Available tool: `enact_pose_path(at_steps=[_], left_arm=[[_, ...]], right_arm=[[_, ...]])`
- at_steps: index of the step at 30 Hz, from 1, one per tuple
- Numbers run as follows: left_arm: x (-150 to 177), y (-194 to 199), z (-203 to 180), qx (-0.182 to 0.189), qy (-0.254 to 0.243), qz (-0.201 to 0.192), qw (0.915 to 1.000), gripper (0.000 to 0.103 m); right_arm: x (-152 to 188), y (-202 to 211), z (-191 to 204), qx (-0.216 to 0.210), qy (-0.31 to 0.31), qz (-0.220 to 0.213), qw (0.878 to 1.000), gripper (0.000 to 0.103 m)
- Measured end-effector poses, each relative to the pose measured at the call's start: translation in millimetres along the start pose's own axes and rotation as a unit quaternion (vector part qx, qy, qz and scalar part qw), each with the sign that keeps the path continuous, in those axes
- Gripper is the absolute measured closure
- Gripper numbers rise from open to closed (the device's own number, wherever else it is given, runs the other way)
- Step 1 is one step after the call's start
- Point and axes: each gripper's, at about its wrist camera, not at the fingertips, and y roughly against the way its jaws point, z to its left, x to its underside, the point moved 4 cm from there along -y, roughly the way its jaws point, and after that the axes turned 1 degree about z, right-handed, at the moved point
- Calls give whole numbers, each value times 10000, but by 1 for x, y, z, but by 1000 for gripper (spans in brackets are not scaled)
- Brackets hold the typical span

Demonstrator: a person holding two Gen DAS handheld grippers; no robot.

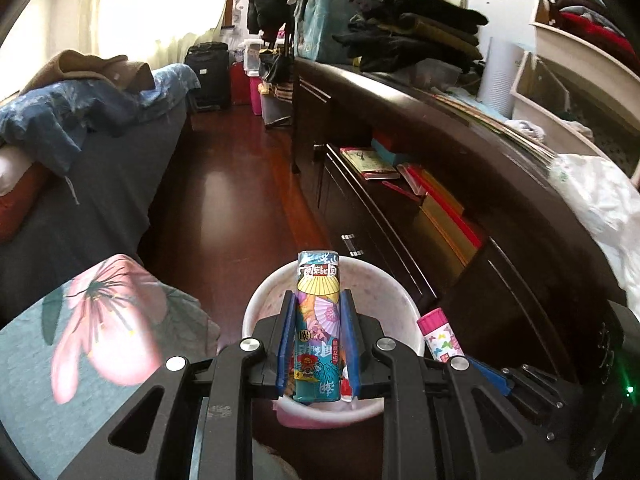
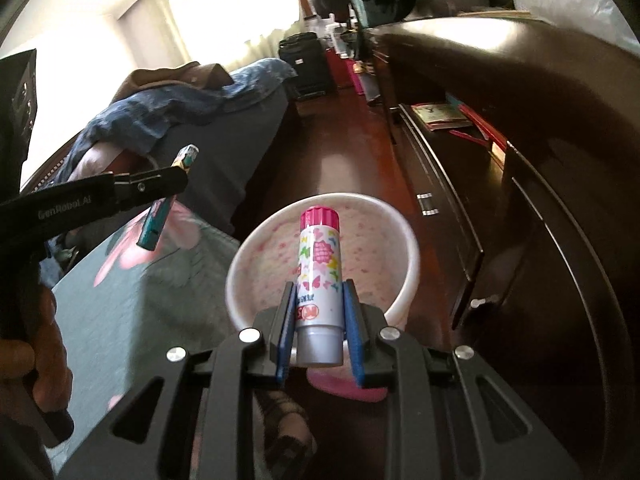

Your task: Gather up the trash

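2 grippers clamp trash over a speckled white bin: left gripper a glossy flat box, right gripper a cylindrical glue stick; dark glossy cabinet beside.

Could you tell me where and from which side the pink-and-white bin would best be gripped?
Probably the bin rim, from above: it stands upright and open, one finger inside and one outside its thin wall. Both grippers are full, left on the carton, right on the glue stick.

A home bedroom: bed, dark dresser, folded clothes.
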Motion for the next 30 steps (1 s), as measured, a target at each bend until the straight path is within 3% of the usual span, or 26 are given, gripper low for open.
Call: enact_pose_path(at_steps=[7,8,9,10,12,15,23,30], left_arm=[[-6,-34,3,-28,135,126,9998,80],[-7,-36,5,-77,197,93,9997,71],[-7,-35,7,-88,235,68,9997,56],[-8,-34,9,-90,297,-3,9995,48],[-8,-28,13,-113,378,-166,9991,22],[-10,-18,16,-168,415,-324,9985,19],[1,16,28,-325,679,-383,9964,9],[31,84,47,-757,884,-585,9915,4]], right_arm=[[-10,-34,-8,82,-11,65,9999,77],[-10,-38,-8,128,7,37,9999,76],[-10,-41,-7,191,51,7,9998,69],[-10,-43,-6,242,95,4,9997,62],[-8,-46,-4,260,113,-20,9996,59],[-5,-46,-3,292,137,-9,9995,57],[1,-27,15,327,294,-48,9990,41],[14,27,57,237,580,-246,9977,15]])
